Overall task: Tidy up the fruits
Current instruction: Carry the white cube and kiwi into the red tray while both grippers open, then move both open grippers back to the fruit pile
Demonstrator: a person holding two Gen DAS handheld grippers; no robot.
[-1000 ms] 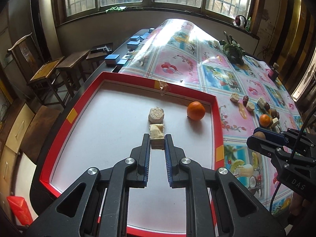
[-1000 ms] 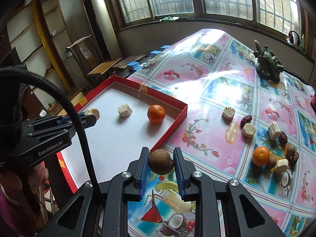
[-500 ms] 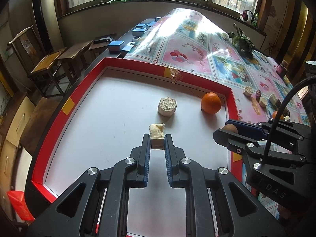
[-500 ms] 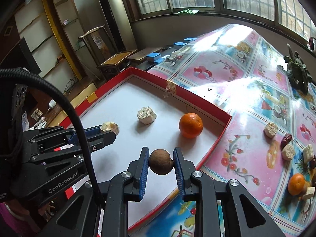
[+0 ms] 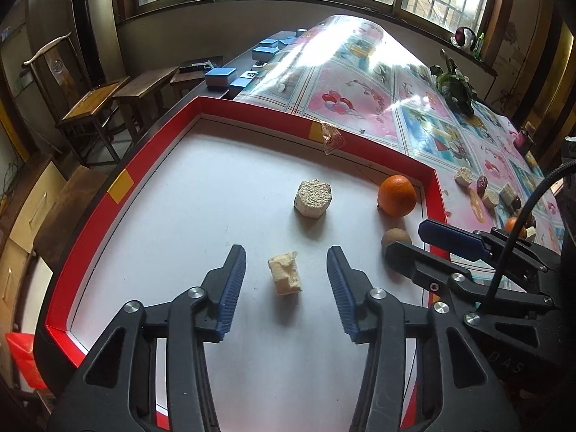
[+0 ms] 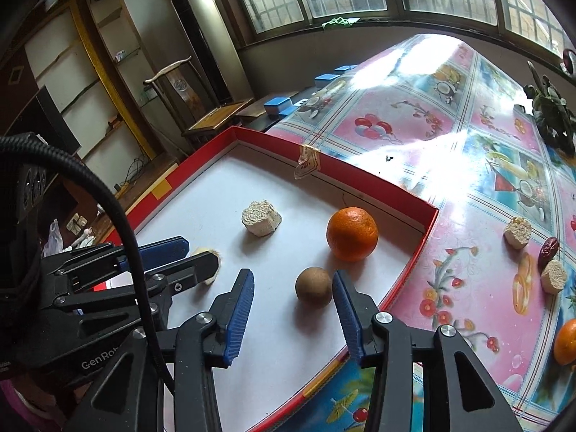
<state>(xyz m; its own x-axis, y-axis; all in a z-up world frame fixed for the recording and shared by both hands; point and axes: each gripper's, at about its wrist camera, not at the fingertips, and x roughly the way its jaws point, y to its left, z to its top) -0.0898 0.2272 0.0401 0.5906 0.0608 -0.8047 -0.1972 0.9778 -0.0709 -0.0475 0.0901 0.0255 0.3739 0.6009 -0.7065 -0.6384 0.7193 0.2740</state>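
Note:
A red-rimmed white tray (image 5: 122, 183) (image 6: 428, 216) holds an orange (image 5: 397, 195) (image 6: 352, 234), a round pale chunk (image 5: 312, 198) (image 6: 261, 217), a yellowish banana piece (image 5: 285, 276) and a brown round fruit (image 6: 314, 286) (image 5: 395, 237). My left gripper (image 5: 286, 264) is open, its jaws on either side of the banana piece, which lies on the tray floor. My right gripper (image 6: 293, 284) is open around the brown fruit, which rests on the tray close to the right finger. In the right wrist view the left gripper mostly hides the banana piece.
More fruit lies on the flowered tablecloth to the right: pale chunks (image 6: 517, 232), a red date (image 6: 548, 248), an orange (image 6: 566, 336). A dark plant ornament (image 5: 455, 86) stands farther back. Blue boxes (image 5: 220, 75) and wooden chairs (image 5: 90, 108) are beyond the tray's far left.
Both grippers have opened. The left let the banana piece down onto the tray floor. The right moved over the tray and set the brown fruit down near the orange.

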